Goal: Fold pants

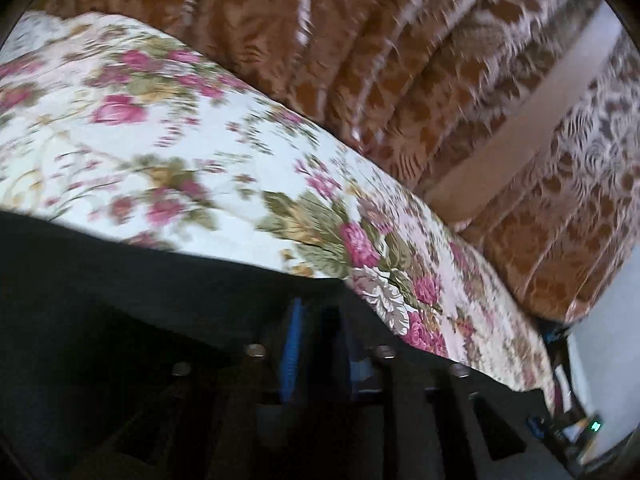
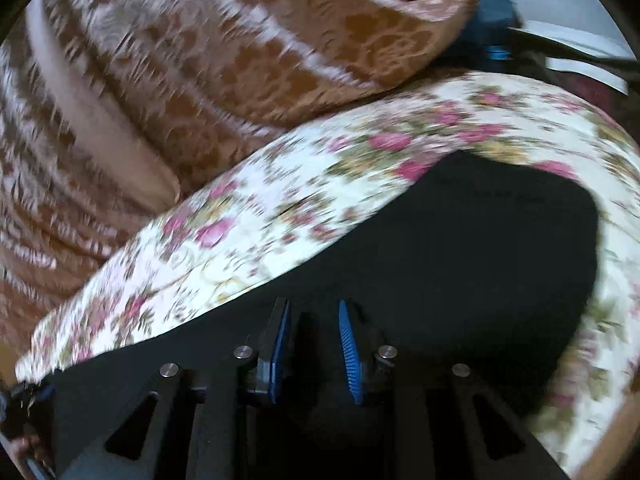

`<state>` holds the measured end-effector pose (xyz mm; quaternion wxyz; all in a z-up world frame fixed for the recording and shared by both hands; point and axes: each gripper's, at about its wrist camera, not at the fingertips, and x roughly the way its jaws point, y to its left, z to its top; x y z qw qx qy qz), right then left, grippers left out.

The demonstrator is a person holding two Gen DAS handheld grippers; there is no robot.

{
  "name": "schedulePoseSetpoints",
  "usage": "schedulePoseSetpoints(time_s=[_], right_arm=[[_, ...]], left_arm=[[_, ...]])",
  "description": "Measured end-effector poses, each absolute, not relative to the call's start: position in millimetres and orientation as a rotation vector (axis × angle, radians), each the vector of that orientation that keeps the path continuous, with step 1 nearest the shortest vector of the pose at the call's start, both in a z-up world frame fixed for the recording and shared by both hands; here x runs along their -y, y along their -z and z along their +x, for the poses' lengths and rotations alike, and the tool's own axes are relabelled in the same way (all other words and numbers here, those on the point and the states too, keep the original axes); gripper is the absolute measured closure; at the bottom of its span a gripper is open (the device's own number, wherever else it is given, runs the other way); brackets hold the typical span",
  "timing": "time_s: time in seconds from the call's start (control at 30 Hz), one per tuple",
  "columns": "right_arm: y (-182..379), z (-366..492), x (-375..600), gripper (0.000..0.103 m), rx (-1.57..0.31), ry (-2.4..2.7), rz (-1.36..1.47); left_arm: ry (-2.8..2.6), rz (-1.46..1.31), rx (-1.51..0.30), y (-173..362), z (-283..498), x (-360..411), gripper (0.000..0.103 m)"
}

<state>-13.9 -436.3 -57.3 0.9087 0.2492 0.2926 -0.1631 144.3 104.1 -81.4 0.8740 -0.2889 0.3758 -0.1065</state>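
The black pants lie on a floral bedsheet. In the right wrist view they spread from the lower left up to the right, and my right gripper stands over their near edge with its blue pads apart and nothing between them. In the left wrist view the pants fill the lower left, and my left gripper is low over them with a narrow gap between its blue pads. Dark cloth sits around the fingers, and the view is too dark to show whether they pinch it.
A brown and white patterned cushion backrest runs along the far side of the sheet, also in the right wrist view. A small device with a green light lies at the far right edge. A blue object sits behind the cushion.
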Motion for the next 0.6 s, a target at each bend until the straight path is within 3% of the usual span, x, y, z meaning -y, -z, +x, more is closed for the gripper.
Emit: schedulePoseSetpoints(time_s=[0.1, 0.23, 0.47, 0.53, 0.6], right_arm=[[58, -33, 459, 0.078, -0.591, 0.423, 0.520], [53, -52, 487, 0.080, -0.578, 0.461, 0.569], [33, -93, 512, 0.071, -0.523, 0.483, 0.691], [34, -102, 516, 0.066, -0.542, 0.495, 0.727], [37, -115, 517, 0.059, -0.539, 0.520, 0.756]], left_arm=[[0.211, -0.601, -0.750, 76, 128, -113, 0.063], [0.189, -0.574, -0.752, 77, 119, -117, 0.063], [0.164, -0.376, -0.794, 69, 114, -104, 0.062], [0.173, -0.308, -0.793, 66, 110, -99, 0.053], [0.176, -0.259, -0.777, 62, 103, -96, 0.037]])
